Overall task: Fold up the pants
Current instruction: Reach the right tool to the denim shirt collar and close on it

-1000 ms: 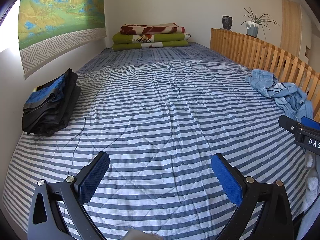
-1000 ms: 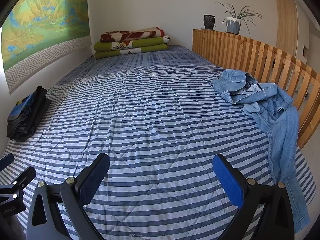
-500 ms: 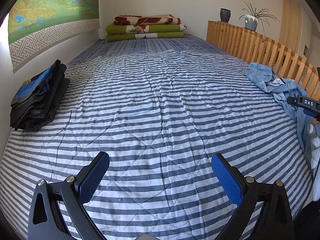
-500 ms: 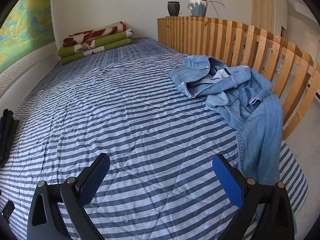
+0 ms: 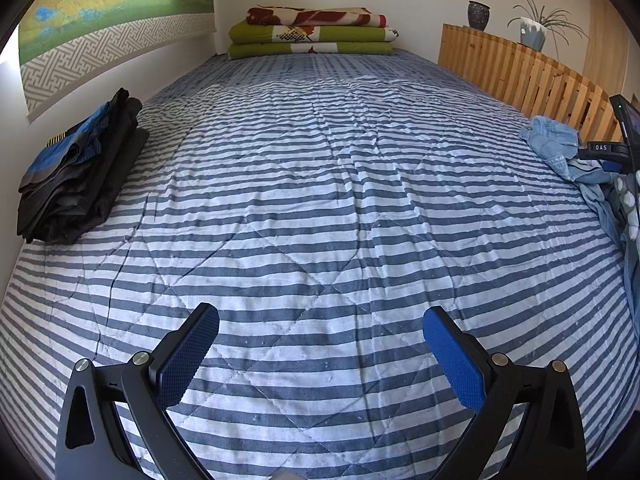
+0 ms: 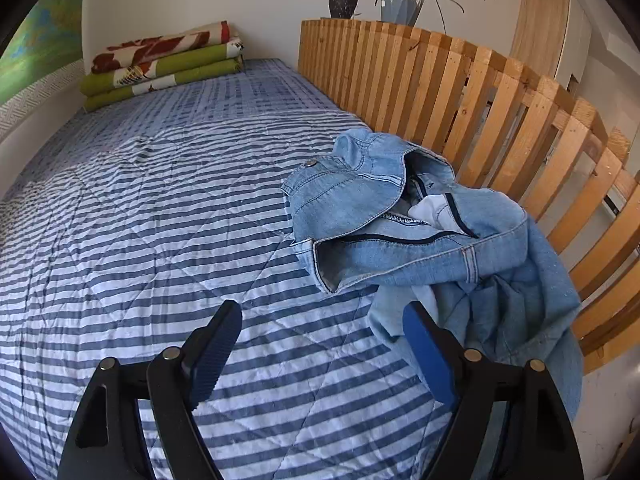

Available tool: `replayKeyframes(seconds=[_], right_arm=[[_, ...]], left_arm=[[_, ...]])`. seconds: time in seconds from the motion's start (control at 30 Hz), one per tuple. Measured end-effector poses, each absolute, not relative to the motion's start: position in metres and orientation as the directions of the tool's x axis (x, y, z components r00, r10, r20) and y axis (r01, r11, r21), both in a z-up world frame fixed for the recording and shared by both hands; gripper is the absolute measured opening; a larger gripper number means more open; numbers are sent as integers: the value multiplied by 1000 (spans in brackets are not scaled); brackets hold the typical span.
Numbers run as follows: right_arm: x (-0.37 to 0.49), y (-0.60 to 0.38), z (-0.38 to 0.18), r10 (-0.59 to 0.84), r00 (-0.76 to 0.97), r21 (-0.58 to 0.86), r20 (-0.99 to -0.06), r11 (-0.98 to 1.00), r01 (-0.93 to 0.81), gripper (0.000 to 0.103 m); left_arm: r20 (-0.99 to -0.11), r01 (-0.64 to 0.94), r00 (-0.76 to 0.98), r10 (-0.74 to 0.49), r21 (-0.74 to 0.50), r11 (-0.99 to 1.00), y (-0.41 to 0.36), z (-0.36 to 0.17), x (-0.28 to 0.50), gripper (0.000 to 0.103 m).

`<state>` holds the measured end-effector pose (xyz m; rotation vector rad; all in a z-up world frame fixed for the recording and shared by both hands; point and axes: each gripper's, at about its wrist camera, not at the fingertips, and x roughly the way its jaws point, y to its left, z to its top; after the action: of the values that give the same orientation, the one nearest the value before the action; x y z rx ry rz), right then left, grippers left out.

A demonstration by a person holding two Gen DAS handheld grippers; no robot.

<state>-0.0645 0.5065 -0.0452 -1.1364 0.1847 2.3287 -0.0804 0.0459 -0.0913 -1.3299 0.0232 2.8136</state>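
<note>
Nearest, the right gripper (image 6: pixel 320 344), jaws spread wide and holding nothing, poised low over the striped bedspread (image 6: pixel 160 220) with its right pad just beside the near folds of the jeans (image 6: pixel 400 216). Off to the other side, the left gripper (image 5: pixel 320 344), likewise gaping and empty, over bare quilt near the bed's foot edge, well apart from the denim. A little farther along the right edge, against the wooden slat rail (image 6: pixel 480 92), the jeans themselves: crumpled in a heap, waistband and button upward, one leg trailing over the bed's side. By the left edge, a folded stack of dark clothes (image 5: pixel 80 168); at the far head end, folded blankets (image 5: pixel 312 32). Judged as the reaching step, before any fold: pants not yet gripped or laid flat. Next move likely a pinch on the waistband or nearest fold, then a drag toward the open middle for spreading; left gripper needed across to take a second corner.
</note>
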Motion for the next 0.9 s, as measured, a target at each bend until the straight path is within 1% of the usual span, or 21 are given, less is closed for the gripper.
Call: replayKeyframes(seconds=[0.07, 0.13, 0.27, 0.43, 0.5, 0.57, 0.67, 0.8, 0.9], right_arm=[[-85, 518, -58, 403, -475, -115, -783, -843, -526, 68], [-100, 525, -69, 403, -466, -122, -788, -844, -522, 66], [-130, 532, -89, 462, -425, -212, -778, -831, -515, 66], [-144, 543, -105, 459, -391, -220, -797, -826, -519, 65], [-148, 545, -111, 472, -366, -250, -802, -822, -512, 51], [-151, 550, -116, 441, -340, -236, -830, -832, -502, 18], [-151, 554, -113, 421, -330, -210, -845, -829, -519, 9], [-143, 544, -85, 420, -386, -200, -821, -846, -495, 8], [-132, 527, -48, 395, -461, -162, -795, -870, -466, 7]], left_arm=[[-777, -19, -630, 6, 7, -1000, 40, -97, -83, 103], [-787, -9, -617, 0, 8, -1000, 34, -102, -87, 103], [-798, 2, -603, 5, -8, -1000, 26, -110, -92, 103], [-799, 11, -602, 2, -11, -1000, 20, -112, -98, 103], [-802, 12, -598, 4, -14, -1000, 20, -113, -100, 103], [-804, 15, -595, 6, -18, -1000, 19, -113, -100, 103], [-805, 14, -594, 9, -22, -1000, 18, -113, -99, 102], [-796, 21, -606, 12, -31, -999, 13, -107, -96, 102], [-787, 31, -617, 12, -39, -999, 8, -100, -93, 102]])
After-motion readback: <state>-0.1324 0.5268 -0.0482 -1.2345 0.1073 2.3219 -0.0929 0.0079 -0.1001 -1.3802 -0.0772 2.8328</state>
